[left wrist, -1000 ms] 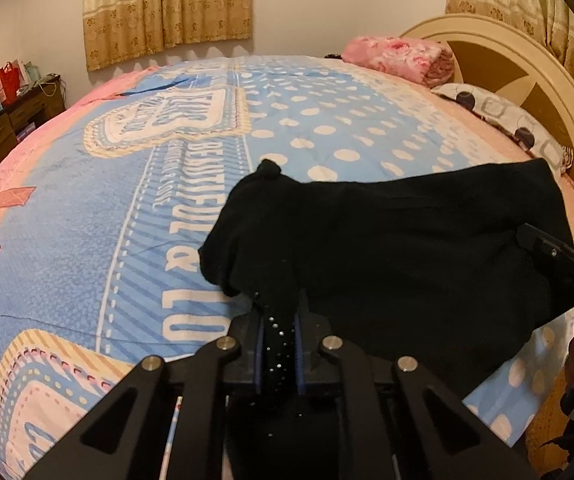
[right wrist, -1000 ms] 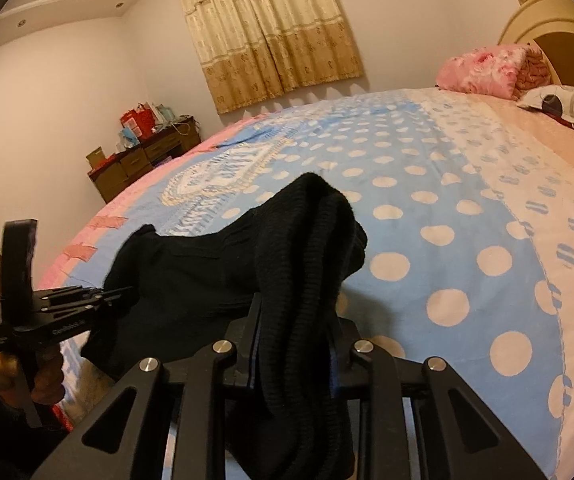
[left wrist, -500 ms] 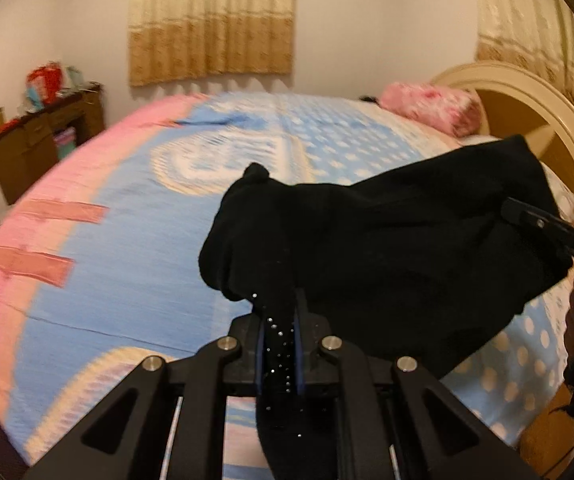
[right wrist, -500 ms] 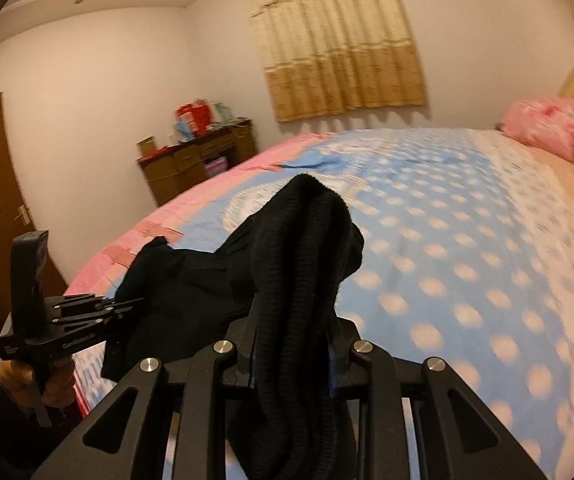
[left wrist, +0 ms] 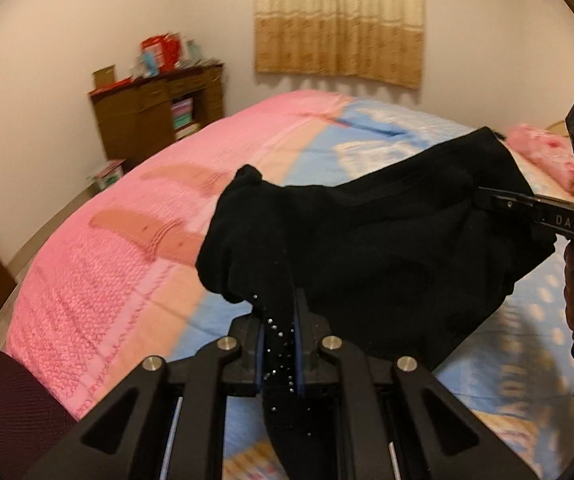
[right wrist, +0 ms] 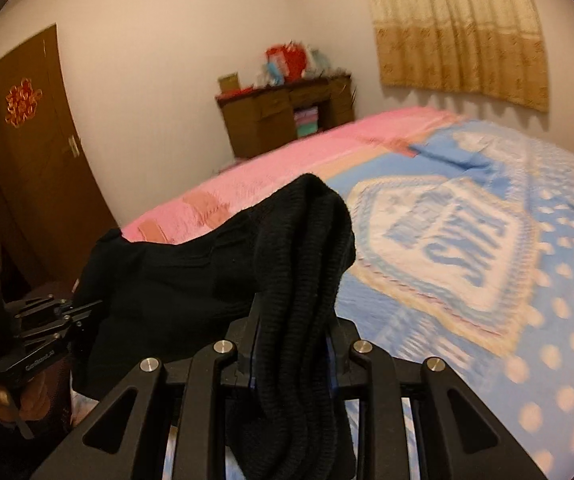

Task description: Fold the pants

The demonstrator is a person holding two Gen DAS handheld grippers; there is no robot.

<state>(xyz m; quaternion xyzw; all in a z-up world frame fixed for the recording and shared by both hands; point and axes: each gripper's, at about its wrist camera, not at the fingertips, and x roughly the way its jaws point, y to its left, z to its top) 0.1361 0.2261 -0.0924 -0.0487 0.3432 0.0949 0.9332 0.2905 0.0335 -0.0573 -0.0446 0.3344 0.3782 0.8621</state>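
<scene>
The black pants (left wrist: 387, 248) hang stretched in the air between my two grippers, above the bed. My left gripper (left wrist: 279, 320) is shut on one end of them, a strip with small shiny studs. My right gripper (right wrist: 293, 320) is shut on the thick ribbed end of the pants (right wrist: 307, 264). In the left wrist view the right gripper (left wrist: 499, 200) shows at the right, pinching the cloth. In the right wrist view the left gripper (right wrist: 87, 308) shows at the lower left, also on the cloth. The lower part of the pants is hidden behind the gripper bodies.
The bed (right wrist: 487, 280) has a blue dotted cover with a pink side (left wrist: 127, 248). A brown cabinet (left wrist: 159, 120) with red and blue items stands by the far wall. A brown door (right wrist: 35, 168) is on the left. A pink pillow (left wrist: 543, 152) lies at the right.
Both grippers have lifted and swung to the left with the pants held between them. The views now face the cabinet and door instead of the headboard. The grips are unchanged.
</scene>
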